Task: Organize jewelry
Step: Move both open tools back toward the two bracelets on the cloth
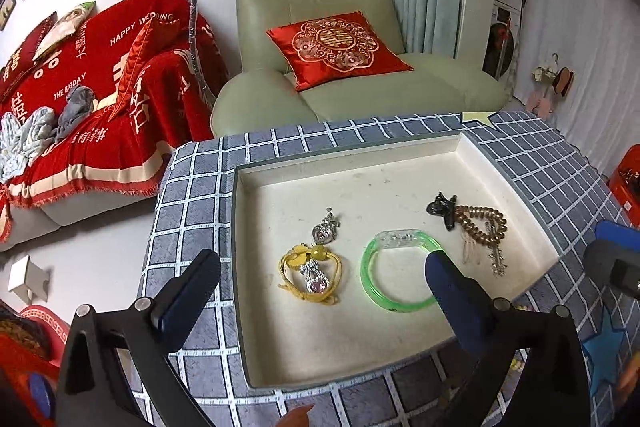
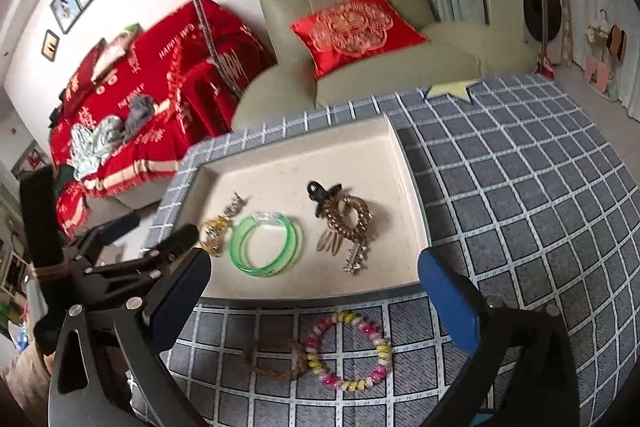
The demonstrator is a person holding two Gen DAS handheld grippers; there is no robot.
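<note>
1. My left hand-held gripper (image 1: pixel 320 275) hung over the near half of the cream tray (image 1: pixel 400 155), its fingers wide apart and holding nothing. The yellow cord piece (image 1: pixel 310 277) lay between its fingertips, and the green bangle (image 1: pixel 396 275) was just inside its right finger, so I judged this side was done for now and best kept clear.
2. In front of my right hand-held gripper (image 2: pixel 314 277), also spread apart and empty, the coiled brown hair tie (image 2: pixel 348 217) lay in the tray beyond its fingertips.
3. Below and between its fingers, on the checked worktop (image 2: pixel 520 187) outside the tray, lay a brown braided band (image 2: pixel 276 363) touching a pink-and-yellow bead bracelet (image 2: pixel 346 351).
4. I reckoned the bracelet came next: lower straight down, pinch one side of the bead ring away from the braid, close gently, lift cleanly, and carry it forward over the tray's near wall.
</note>
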